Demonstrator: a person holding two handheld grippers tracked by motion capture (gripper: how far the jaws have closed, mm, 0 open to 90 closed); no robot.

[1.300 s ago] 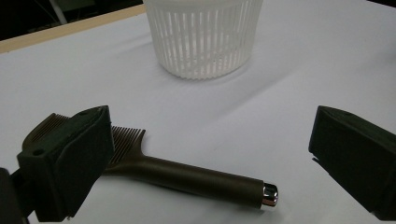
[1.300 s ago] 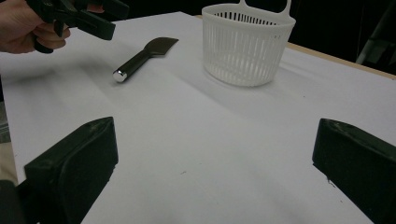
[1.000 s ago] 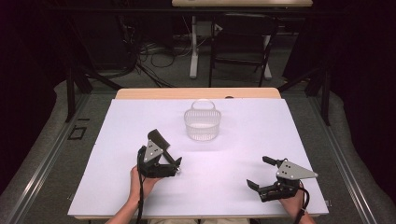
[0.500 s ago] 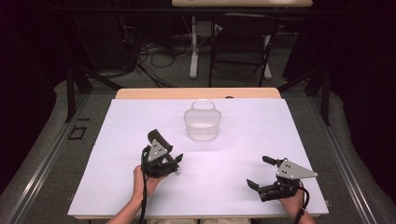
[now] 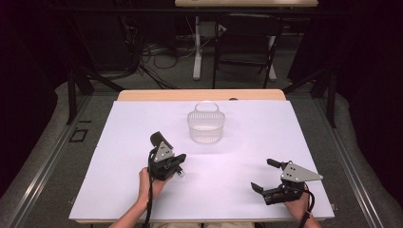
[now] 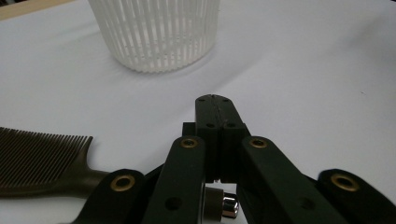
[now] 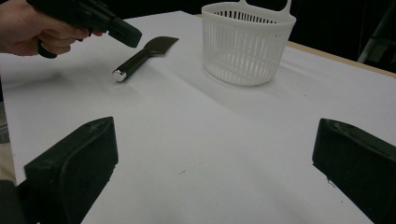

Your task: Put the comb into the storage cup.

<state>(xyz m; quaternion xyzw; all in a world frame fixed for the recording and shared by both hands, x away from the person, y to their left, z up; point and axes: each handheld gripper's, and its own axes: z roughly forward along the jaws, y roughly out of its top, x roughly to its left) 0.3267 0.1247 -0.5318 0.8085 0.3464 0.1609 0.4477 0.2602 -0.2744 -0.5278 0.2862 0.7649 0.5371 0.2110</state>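
Comb [image 7: 140, 58] lies flat at upper left of the right gripper view, directly beneath my left gripper [image 5: 166, 164], whose jaws are pressed together. Long axis points toward the basket [image 5: 206, 126]. Right gripper [image 5: 266, 178] rests lower right, jaws apart.

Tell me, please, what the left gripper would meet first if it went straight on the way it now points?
Most likely the white basket. The left gripper, its jaws shut, points across bare table toward the basket's right side; the aim is slightly off-centre, so it might just graze it. The comb lies off to its side.
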